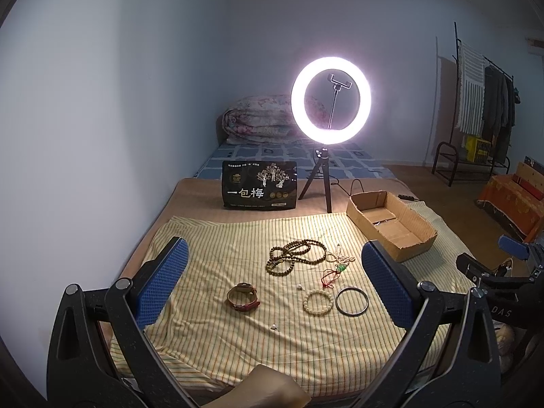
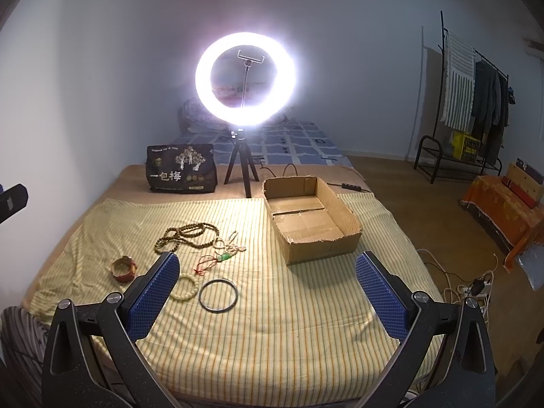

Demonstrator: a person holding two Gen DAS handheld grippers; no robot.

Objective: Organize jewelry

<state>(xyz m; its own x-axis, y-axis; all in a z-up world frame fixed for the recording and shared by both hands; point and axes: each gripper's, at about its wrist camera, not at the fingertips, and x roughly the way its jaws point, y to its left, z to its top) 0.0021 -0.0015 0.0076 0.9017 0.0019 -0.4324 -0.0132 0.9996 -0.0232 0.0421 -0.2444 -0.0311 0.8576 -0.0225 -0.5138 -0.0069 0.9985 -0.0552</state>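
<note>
Jewelry lies on a yellow striped cloth (image 1: 238,238): a long brown bead necklace (image 1: 295,256), a white bead strand (image 1: 341,256), a red cord with a green pendant (image 1: 335,272), a brown leather watch (image 1: 242,296), a cream bead bracelet (image 1: 318,302) and a dark bangle (image 1: 352,301). An open, empty cardboard box (image 2: 311,219) stands at the right. My left gripper (image 1: 275,278) is open above the jewelry, holding nothing. My right gripper (image 2: 268,284) is open and empty, above the cloth right of the bangle (image 2: 217,295).
A lit ring light (image 1: 330,103) on a small tripod and a black snack bag (image 1: 260,188) stand behind the cloth. Folded bedding lies at the back. A clothes rack (image 2: 476,102) and a power strip with cables (image 2: 476,289) are on the floor to the right.
</note>
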